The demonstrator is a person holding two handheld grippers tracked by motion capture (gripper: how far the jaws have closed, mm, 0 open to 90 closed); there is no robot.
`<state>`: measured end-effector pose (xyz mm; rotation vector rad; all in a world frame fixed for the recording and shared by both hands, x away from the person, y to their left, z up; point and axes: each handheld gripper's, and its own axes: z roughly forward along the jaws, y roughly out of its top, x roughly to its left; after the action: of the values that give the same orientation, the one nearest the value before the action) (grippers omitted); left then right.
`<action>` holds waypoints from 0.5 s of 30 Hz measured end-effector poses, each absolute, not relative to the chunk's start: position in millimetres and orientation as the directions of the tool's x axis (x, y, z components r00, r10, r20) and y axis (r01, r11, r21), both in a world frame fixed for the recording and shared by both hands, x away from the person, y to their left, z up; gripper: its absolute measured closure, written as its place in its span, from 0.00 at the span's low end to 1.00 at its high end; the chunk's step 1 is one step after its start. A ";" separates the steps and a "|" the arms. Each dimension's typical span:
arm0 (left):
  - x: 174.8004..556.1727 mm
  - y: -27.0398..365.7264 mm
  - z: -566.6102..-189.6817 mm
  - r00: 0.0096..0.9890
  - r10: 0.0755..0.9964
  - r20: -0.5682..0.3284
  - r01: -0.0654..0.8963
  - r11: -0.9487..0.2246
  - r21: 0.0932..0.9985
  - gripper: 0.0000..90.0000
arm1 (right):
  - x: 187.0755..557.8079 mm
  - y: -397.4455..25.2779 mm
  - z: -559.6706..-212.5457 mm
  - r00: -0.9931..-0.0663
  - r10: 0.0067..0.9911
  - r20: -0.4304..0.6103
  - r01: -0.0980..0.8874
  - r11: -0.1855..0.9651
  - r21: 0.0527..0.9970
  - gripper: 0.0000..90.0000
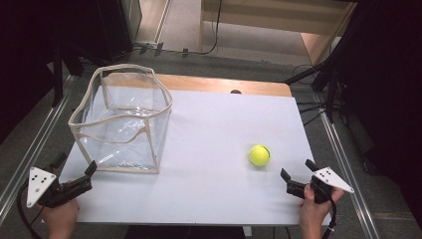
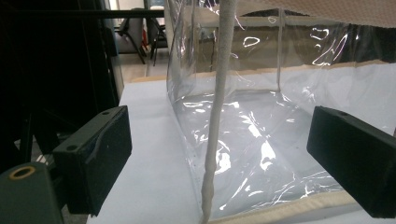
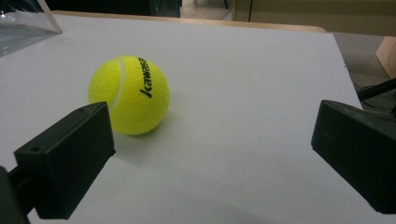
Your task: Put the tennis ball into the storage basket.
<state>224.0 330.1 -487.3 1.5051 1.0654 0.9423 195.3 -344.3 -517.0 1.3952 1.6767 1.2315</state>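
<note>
Two things sit on the table (image 1: 209, 149), which has a white top with a strip of bare wood showing along its far edge. Around it the floor is grey, dark stands and cables crowd both sides, and a pale wooden piece of furniture (image 1: 278, 20) stands beyond the far end. Metal rails run along the floor on the left and right.

On the left half stands a clear plastic bag (image 1: 122, 122), box-shaped and open at the top, with cream fabric trim along its rim, corners and base. Its walls are creased and catch the light; the rim sags unevenly. Nothing can be seen inside it.

On the right half, toward the near edge, lies a yellow-green tennis ball (image 1: 259, 155) with a white seam and dark lettering on its side. It rests alone on the white top, well apart from the bag.

The left gripper (image 1: 74, 167) hovers at the near left corner of the table, jaws spread wide and empty, pointing at the near corner of the bag; in the left gripper view a cream corner seam (image 2: 215, 121) rises between the jaws.

The right gripper (image 1: 297, 170) is at the near right, just beside the ball, jaws likewise spread and holding nothing. In the right gripper view the ball (image 3: 129, 95) lies ahead, nearer the left jaw.
</note>
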 end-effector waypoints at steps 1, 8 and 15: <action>224.2 330.0 -487.3 0.300 0.953 0.038 0.155 -0.088 0.984 0.08 | 195.7 -344.5 -516.9 -0.242 0.966 0.094 0.378 0.004 0.926 0.00; 223.7 331.0 -487.5 0.301 0.953 0.028 0.153 -0.077 0.985 0.08 | 198.4 -344.9 -512.6 -0.212 0.974 0.081 0.389 0.008 0.921 0.00; 223.4 327.6 -488.0 0.297 0.953 0.061 0.149 -0.110 0.983 0.08 | 200.6 -350.9 -504.1 -0.198 0.977 0.077 0.401 0.009 0.916 0.00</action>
<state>223.4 327.6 -488.0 1.5189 1.0584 0.9644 200.6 -350.9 -504.1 1.4293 1.6599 1.1705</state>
